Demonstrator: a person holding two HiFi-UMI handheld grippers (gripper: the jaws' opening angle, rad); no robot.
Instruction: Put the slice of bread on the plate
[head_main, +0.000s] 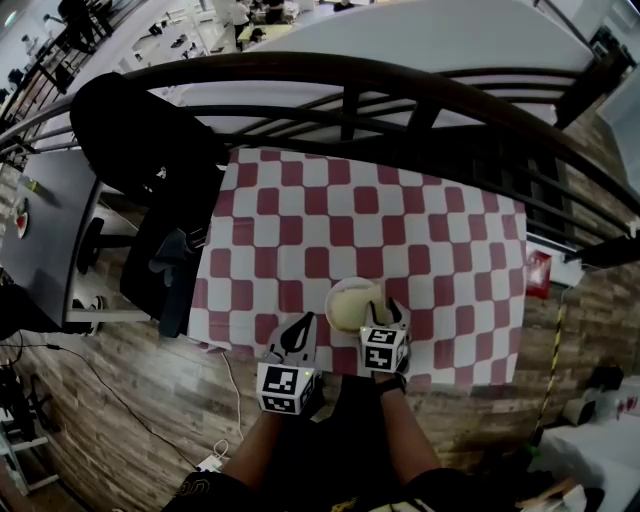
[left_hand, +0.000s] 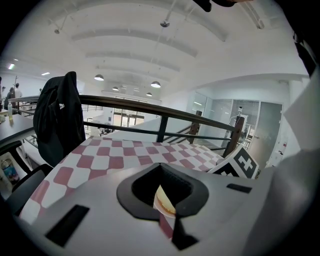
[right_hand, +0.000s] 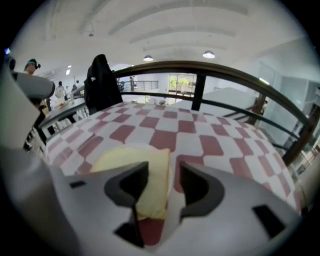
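Note:
A pale yellow slice of bread (head_main: 352, 306) lies on a round cream plate (head_main: 333, 292) near the front edge of the red-and-white checked table. In the right gripper view the bread (right_hand: 142, 172) lies flat between the jaws. My right gripper (right_hand: 164, 172) is open: its left jaw is at the slice and its right jaw stands clear of the slice's edge. From the head view the right gripper (head_main: 386, 312) sits at the plate's right side. My left gripper (head_main: 298, 328) hovers just left of the plate, shut and holding nothing (left_hand: 161, 167).
A dark curved railing (head_main: 350, 78) runs along the table's far side. A black jacket (head_main: 140, 130) hangs on a chair at the table's left. A red object (head_main: 538, 273) sits past the right edge. Wooden floor with a cable (head_main: 235, 400) lies below the front edge.

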